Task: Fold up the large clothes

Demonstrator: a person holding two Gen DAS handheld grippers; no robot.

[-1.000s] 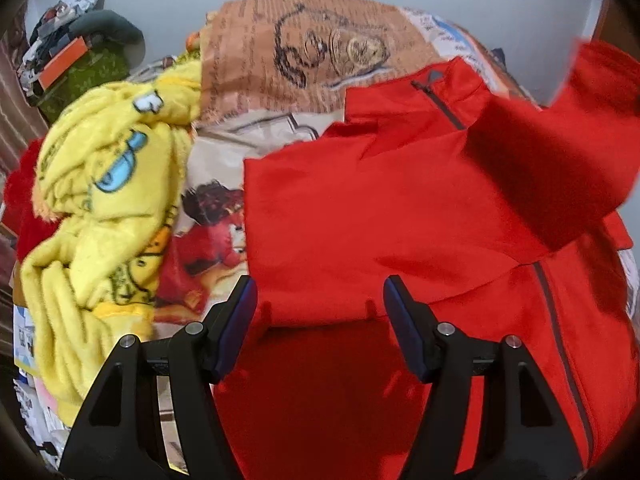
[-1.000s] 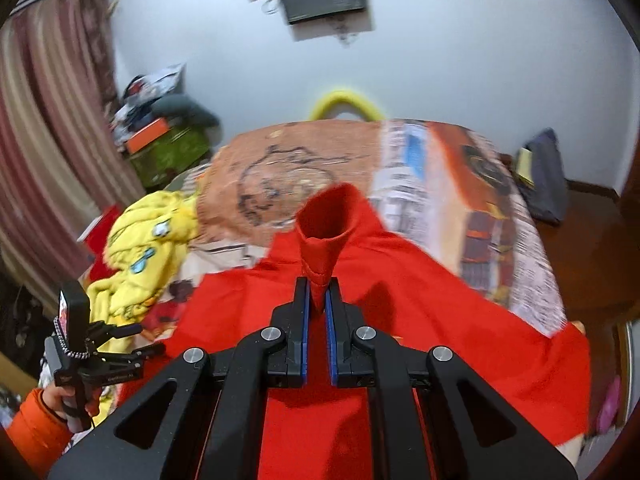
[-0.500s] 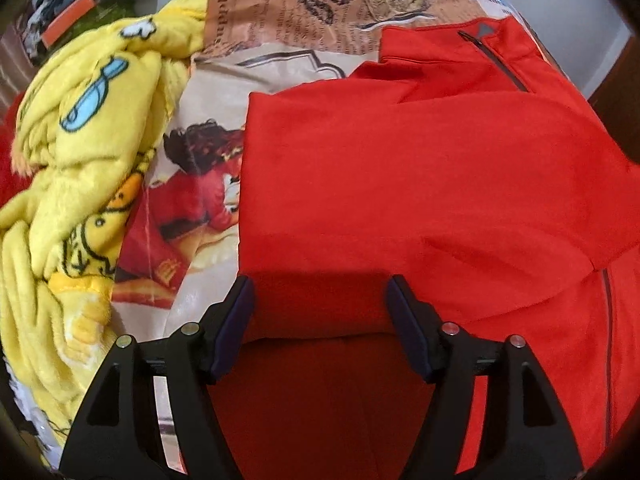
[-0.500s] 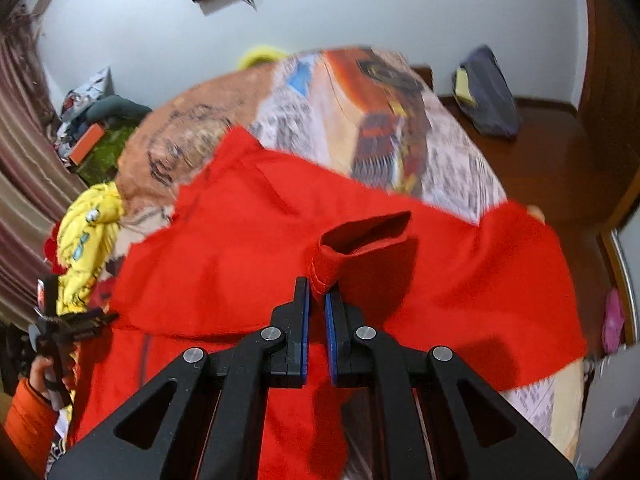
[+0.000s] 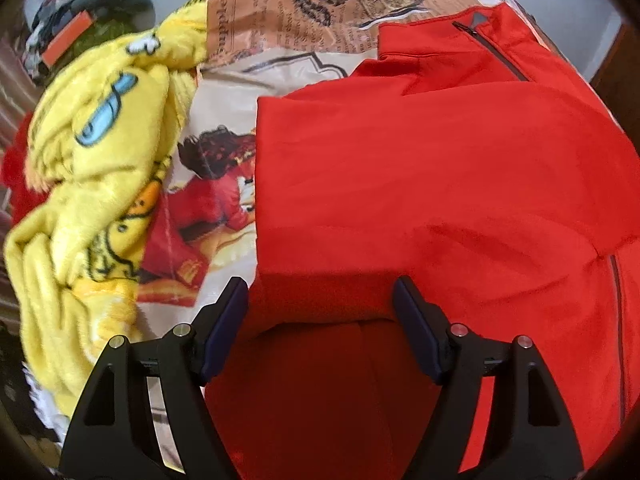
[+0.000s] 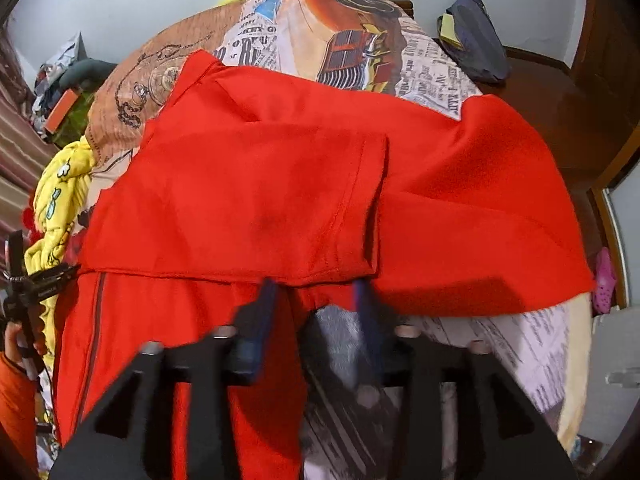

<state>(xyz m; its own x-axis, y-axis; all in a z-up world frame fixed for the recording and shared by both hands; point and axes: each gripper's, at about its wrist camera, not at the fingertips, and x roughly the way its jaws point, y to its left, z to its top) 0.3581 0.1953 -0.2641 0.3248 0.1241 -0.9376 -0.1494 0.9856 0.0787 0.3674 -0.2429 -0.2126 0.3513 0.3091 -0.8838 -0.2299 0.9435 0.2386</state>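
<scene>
A large red zip jacket (image 5: 420,184) lies spread on the bed, its collar and dark zip at the far end. Both sleeves lie folded across its body; the right sleeve's cuff (image 6: 360,208) lies flat on top. My left gripper (image 5: 320,296) is open, its jaws wide apart over the jacket's near left edge. My right gripper (image 6: 316,292) is open and blurred, just below the cuff, holding nothing. The left gripper also shows at the left edge of the right wrist view (image 6: 36,284).
A crumpled yellow cartoon blanket (image 5: 92,184) lies left of the jacket on the printed bedsheet (image 5: 224,184). A dark bag (image 6: 472,36) sits on the wooden floor beyond the bed's right side. Clutter (image 5: 72,32) is piled at the far left by the wall.
My right gripper carried the sleeve down across the jacket, opened and let the cuff go; the sleeve now lies flat. My left gripper stayed open and dipped slightly toward the jacket.
</scene>
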